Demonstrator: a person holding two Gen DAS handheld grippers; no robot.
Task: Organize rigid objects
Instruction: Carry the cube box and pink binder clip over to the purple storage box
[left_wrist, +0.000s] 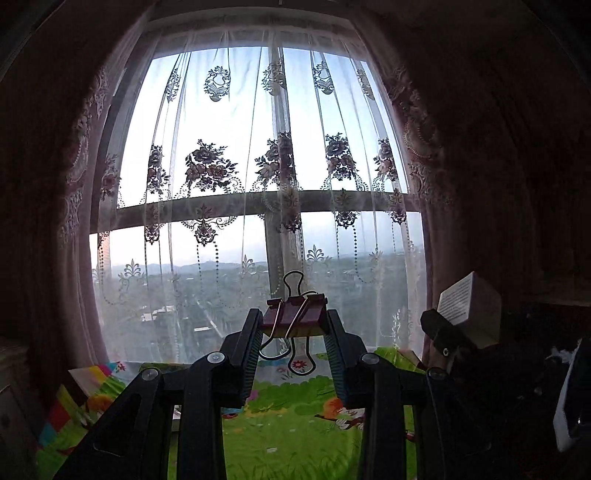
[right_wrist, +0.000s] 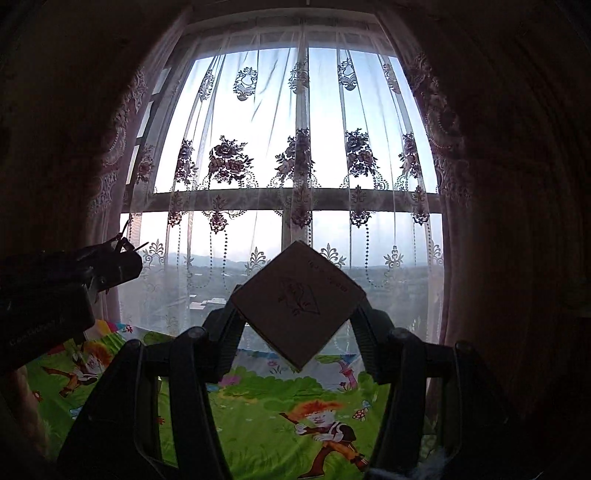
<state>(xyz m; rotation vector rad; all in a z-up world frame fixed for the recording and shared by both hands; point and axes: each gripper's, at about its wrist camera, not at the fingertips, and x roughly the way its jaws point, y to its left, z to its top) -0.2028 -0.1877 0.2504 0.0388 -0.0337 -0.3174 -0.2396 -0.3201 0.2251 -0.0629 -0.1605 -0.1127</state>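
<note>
Holding 2 items aloft at once is where I see the risk. My left hand-held gripper (left_wrist: 294, 325) is clamped on a reddish binder clip (left_wrist: 294, 317), squeezing only its narrow body while the wire handles dangle loose below; a jolt could let it twist or pop out. My right hand-held gripper (right_wrist: 299, 314) pinches a small cardboard box (right_wrist: 298, 302) by 2 opposite corners, so it sits like a diamond, and I judge that grip poor: the corners could slide off the pads and the box would drop onto the cartoon play mat (right_wrist: 258, 398) below. Glare from the window (left_wrist: 229, 147) behind the lace curtain (left_wrist: 207, 170) also darkens both items, so judging any placement is harder.

Both grippers point roughly level toward the window, raised well above the mat and side by side, each just visible at the edge of the other's view.
</note>
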